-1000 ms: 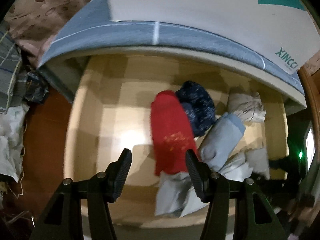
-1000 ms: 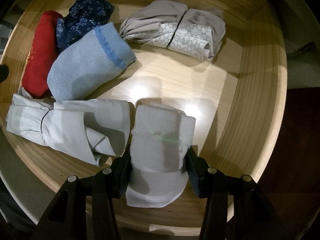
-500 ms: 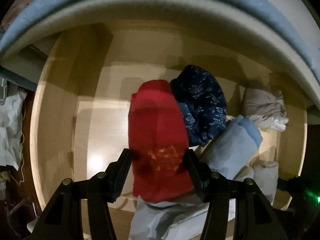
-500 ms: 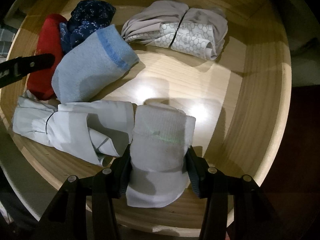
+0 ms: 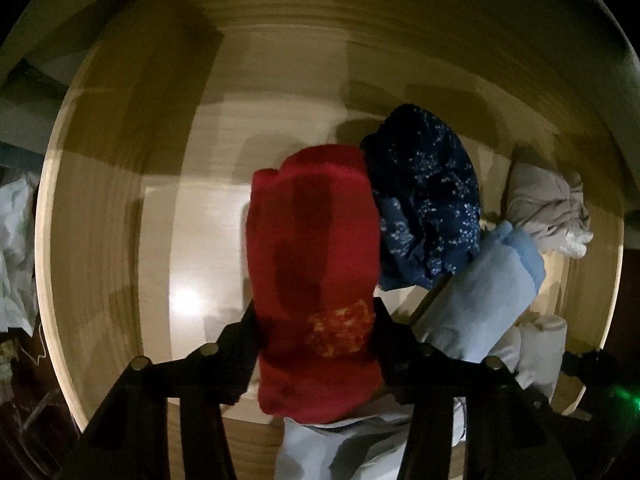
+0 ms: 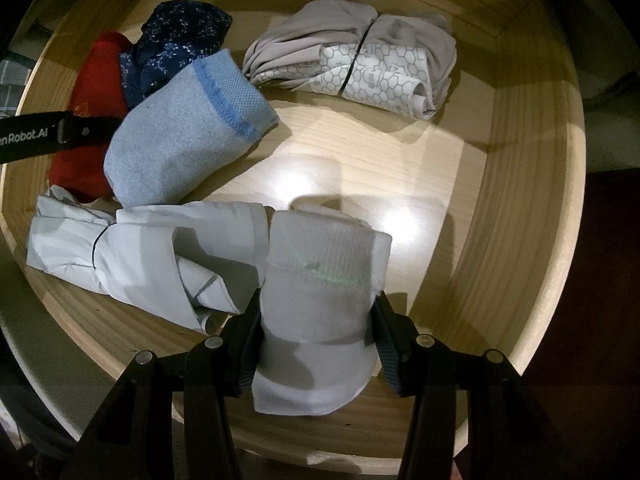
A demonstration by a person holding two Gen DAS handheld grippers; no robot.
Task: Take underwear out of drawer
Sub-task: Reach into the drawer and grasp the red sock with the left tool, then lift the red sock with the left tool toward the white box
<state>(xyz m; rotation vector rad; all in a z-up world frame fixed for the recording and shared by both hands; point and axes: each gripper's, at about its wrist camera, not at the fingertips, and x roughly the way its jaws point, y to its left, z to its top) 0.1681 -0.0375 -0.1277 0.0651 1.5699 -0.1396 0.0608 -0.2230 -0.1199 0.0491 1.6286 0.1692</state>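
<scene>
An open wooden drawer holds several rolled pieces of underwear. My left gripper has its fingers on both sides of the red roll, pressing it. The red roll also shows in the right wrist view, with the left gripper's finger across it. My right gripper is shut on the white roll near the drawer's front wall.
A dark blue patterned roll, a light blue roll, a beige honeycomb-print roll and a pale grey roll lie in the drawer. Crumpled cloth lies outside to the left.
My left gripper has dropped into the drawer and come around the red roll, which now sits between its fingers. My right gripper has kept its hold on the white roll.
</scene>
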